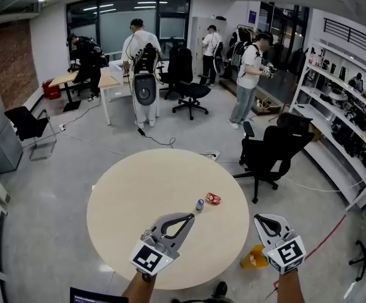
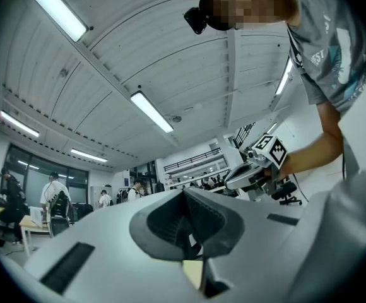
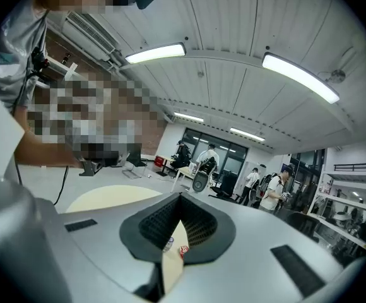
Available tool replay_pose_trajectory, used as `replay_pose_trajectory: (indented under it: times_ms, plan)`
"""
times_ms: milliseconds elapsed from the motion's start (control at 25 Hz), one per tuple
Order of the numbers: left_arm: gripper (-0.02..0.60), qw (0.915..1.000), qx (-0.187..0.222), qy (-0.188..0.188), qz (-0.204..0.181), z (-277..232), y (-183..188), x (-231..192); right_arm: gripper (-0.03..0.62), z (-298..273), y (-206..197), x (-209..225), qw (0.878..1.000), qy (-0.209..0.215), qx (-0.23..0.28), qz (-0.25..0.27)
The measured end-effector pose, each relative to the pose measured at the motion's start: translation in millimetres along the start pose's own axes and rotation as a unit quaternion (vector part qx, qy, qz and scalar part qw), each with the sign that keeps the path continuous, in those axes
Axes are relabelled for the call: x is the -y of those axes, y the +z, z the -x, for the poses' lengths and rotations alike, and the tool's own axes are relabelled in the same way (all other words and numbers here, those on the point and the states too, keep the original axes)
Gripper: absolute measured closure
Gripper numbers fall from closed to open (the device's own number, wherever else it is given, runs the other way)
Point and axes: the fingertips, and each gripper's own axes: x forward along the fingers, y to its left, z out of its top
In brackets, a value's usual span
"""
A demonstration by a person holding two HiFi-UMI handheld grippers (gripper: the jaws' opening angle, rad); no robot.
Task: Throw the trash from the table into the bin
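A small blue-and-white can [image 1: 199, 204] and a crumpled red wrapper [image 1: 213, 199] lie side by side on the round beige table [image 1: 139, 194], right of its middle. My left gripper [image 1: 190, 216] is over the table's near part, just short of the can, with its jaws meeting at the tips and nothing in them. My right gripper [image 1: 259, 218] hangs past the table's right edge, also shut and empty. In the right gripper view the can [image 3: 170, 243] and wrapper [image 3: 183, 250] show through the gap under the closed jaws. The left gripper view points up at the ceiling.
A yellow object [image 1: 255, 257] sits on the floor by the table's right edge, below my right gripper. A black office chair [image 1: 274, 147] stands to the table's right, with shelves [image 1: 350, 118] beyond it. Several people stand at desks in the back. Cables run across the floor.
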Motion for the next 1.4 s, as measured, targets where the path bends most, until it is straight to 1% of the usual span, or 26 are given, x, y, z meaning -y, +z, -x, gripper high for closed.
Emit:
replay_pose_trajectory:
  times_ms: [120,240,320,400,440,480,520,680,760,1040,1160,1280,1400]
  plan:
    - [0.540,0.9995,-0.010,0.023,0.017,7,-19,-15,0.583,-38,-11,-2,1.000,0.029,-0.002,-0.007]
    - [0.541,0.9981,-0.030,0.043,0.030,8,-42,-29,0.582,-82,-29,-10,0.997,0.078,-0.013,-0.015]
    - [0.541,0.9972,-0.043,0.053,0.031,3,-59,-38,0.582,-113,-46,-12,0.994,0.107,-0.021,-0.020]
    - [0.541,0.9956,-0.053,0.066,0.039,-6,-76,-45,0.582,-144,-69,-10,0.990,0.134,-0.034,-0.026]
    - [0.541,0.9943,-0.060,0.074,0.048,-11,-86,-47,0.561,-160,-82,-9,0.987,0.149,-0.042,-0.031]
    - [0.541,0.9927,-0.069,0.081,0.057,-15,-95,-50,0.511,-175,-94,-8,0.984,0.164,-0.051,-0.037]
    - [0.541,0.9910,-0.081,0.086,0.063,-19,-104,-53,0.479,-191,-107,-8,0.981,0.178,-0.060,-0.044]
    - [0.541,0.9848,-0.114,0.102,0.083,-36,-148,-67,0.439,-255,-160,-6,0.970,0.218,-0.091,-0.060]
    - [0.541,0.9815,-0.125,0.108,0.096,-44,-172,-73,0.394,-283,-188,-7,0.964,0.235,-0.110,-0.060]
    - [0.541,0.9707,-0.160,0.118,0.135,-68,-248,-80,0.370,-360,-280,-18,0.946,0.276,-0.165,-0.049]
    - [0.541,0.9669,-0.167,0.123,0.148,-73,-270,-83,0.367,-384,-310,-24,0.941,0.283,-0.183,-0.038]
    - [0.541,0.9636,-0.177,0.125,0.157,-71,-287,-85,0.364,-400,-330,-30,0.936,0.288,-0.202,-0.027]
    - [0.540,0.9614,-0.180,0.128,0.164,-71,-297,-86,0.364,-409,-348,-35,0.928,0.299,-0.221,-0.017]
